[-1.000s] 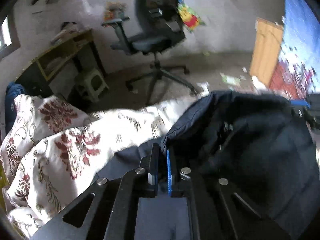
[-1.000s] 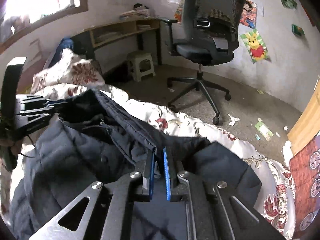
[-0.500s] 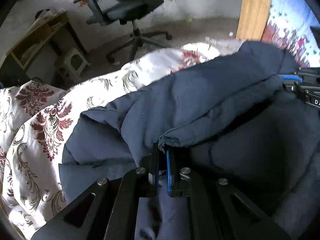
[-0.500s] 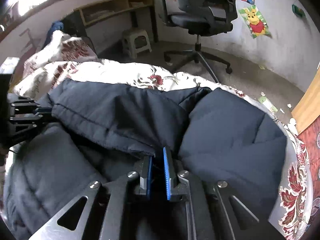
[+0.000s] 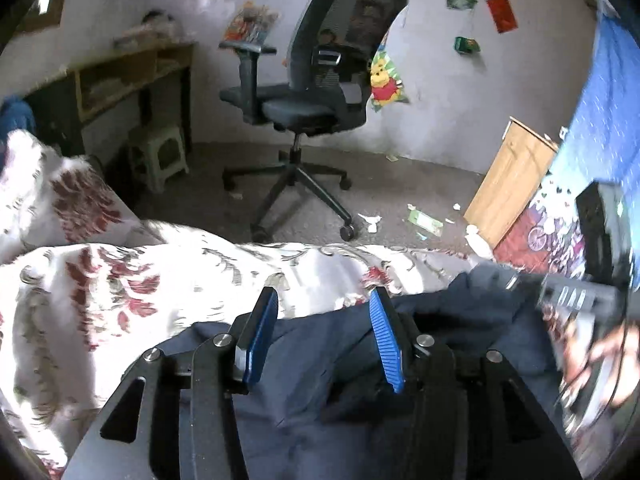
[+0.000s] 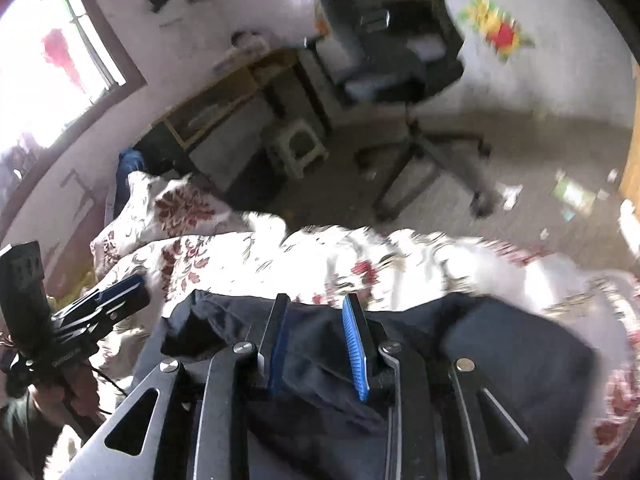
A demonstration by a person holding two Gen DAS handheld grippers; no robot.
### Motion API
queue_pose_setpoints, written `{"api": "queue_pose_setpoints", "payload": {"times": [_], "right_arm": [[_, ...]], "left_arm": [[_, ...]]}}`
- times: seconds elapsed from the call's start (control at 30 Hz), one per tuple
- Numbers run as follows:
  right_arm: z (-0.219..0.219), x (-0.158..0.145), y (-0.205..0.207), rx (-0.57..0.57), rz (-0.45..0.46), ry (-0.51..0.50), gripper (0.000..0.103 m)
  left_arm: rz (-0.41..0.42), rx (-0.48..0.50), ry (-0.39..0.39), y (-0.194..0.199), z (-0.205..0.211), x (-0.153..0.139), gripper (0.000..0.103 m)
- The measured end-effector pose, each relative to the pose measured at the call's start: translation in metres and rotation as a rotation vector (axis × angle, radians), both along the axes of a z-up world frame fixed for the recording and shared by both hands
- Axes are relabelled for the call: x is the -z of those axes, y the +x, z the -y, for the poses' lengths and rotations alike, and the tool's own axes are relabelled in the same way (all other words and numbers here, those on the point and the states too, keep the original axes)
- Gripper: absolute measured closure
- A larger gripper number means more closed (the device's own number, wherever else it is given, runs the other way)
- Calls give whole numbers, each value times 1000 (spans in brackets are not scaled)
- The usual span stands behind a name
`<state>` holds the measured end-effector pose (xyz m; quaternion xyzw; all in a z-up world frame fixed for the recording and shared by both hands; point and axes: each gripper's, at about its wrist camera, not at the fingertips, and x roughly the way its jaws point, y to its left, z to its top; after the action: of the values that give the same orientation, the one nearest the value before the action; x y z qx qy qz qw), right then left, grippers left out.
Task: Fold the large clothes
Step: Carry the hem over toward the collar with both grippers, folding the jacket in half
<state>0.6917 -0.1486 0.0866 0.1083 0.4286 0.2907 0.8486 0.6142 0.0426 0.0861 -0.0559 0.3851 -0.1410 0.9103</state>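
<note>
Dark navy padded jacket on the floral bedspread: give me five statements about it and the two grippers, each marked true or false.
1. The dark navy padded jacket lies on a white bedspread with a red floral print. True.
2. The left gripper is clamped on a jacket edge. False: its jaws have just been opening and its blue pads stand apart, clear of the cloth.
3. The right gripper is open. True; its jaws have just been opening.
4. A black mesh office chair stands on the floor beyond the bed. True.
5. The jacket hangs over the chair. False: it lies on the bed.
</note>
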Motion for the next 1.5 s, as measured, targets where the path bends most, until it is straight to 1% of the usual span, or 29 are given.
{"api": "queue_pose_setpoints", "payload": {"times": [0.07, 0.1, 0.13, 0.17, 0.2, 0.23, 0.3, 0.33, 0.37, 0.4, 0.47, 0.53, 0.6, 0.7, 0.8, 0.87, 0.9, 0.97, 1.03, 1.13, 1.17, 1.2, 1.3, 1.4, 1.5], "right_arm": [[-14, 9, -2, -59, -24, -34, 78], [-19, 15, -9, -93, -28, -65, 80], [-21, 21, -15, -117, -33, -93, 85], [-22, 28, -21, -138, -39, -121, 87], [-21, 34, -27, -162, -47, -149, 87], [-19, 40, -33, -180, -52, -178, 87], [-12, 49, -42, -206, -52, -238, 88], [-8, 54, -45, -214, -53, -271, 90], [-5, 58, -46, -215, -61, -295, 92], [0, 63, -45, -214, -71, -313, 93], [6, 68, -44, -218, -93, -297, 95], [5, 76, -39, -216, -132, -301, 96], [-2, 84, -34, -231, -157, -332, 96], [-10, 93, -23, -217, -174, -353, 97], [-15, 102, -14, -205, -160, -351, 98], [-11, 107, -10, -182, -167, -305, 98], [-8, 106, -12, -176, -164, -284, 98], [-1, 101, -19, -181, -145, -258, 98], [13, 92, -28, -161, -150, -218, 98], [27, 84, -37, -145, -138, -232, 99], [28, 84, -38, -145, -135, -239, 99], [29, 88, -36, -143, -145, -239, 99], [26, 102, -25, -112, -189, -220, 103], [25, 110, -21, -81, -196, -199, 103], [23, 110, -28, -65, -158, -222, 103]], "left_arm": [[-44, 36, -20, 12, 5, 2, 61], [-72, 85, -34, 16, 13, 7, 61], [-87, 122, -37, 19, 15, 10, 61], [-106, 175, -22, 19, 22, 14, 61], [-124, 225, 5, 17, 29, 20, 62], [-141, 265, 31, 13, 35, 26, 66], [-189, 327, 107, 6, 45, 43, 71], [-214, 352, 158, 4, 49, 52, 71], [-228, 369, 181, -1, 49, 60, 71], [-240, 383, 194, -4, 49, 64, 71], [-261, 398, 238, -9, 50, 73, 71], [-293, 403, 295, -11, 53, 82, 71], [-305, 400, 340, -12, 55, 92, 71], [-322, 364, 376, -4, 61, 105, 70], [-319, 349, 374, 4, 60, 119, 69], [-316, 338, 346, 4, 53, 119, 69], [-302, 334, 323, 1, 49, 117, 69], [-283, 343, 313, -6, 46, 110, 69], [-273, 348, 305, -16, 35, 97, 69], [-288, 314, 279, -22, 19, 87, 69], [-304, 296, 283, -20, 15, 89, 69], [-330, 268, 292, -18, 10, 94, 72], [-364, 225, 274, -13, 10, 103, 73], [-365, 193, 304, -6, 16, 109, 73], [-356, 155, 325, -6, 22, 115, 73]]}}
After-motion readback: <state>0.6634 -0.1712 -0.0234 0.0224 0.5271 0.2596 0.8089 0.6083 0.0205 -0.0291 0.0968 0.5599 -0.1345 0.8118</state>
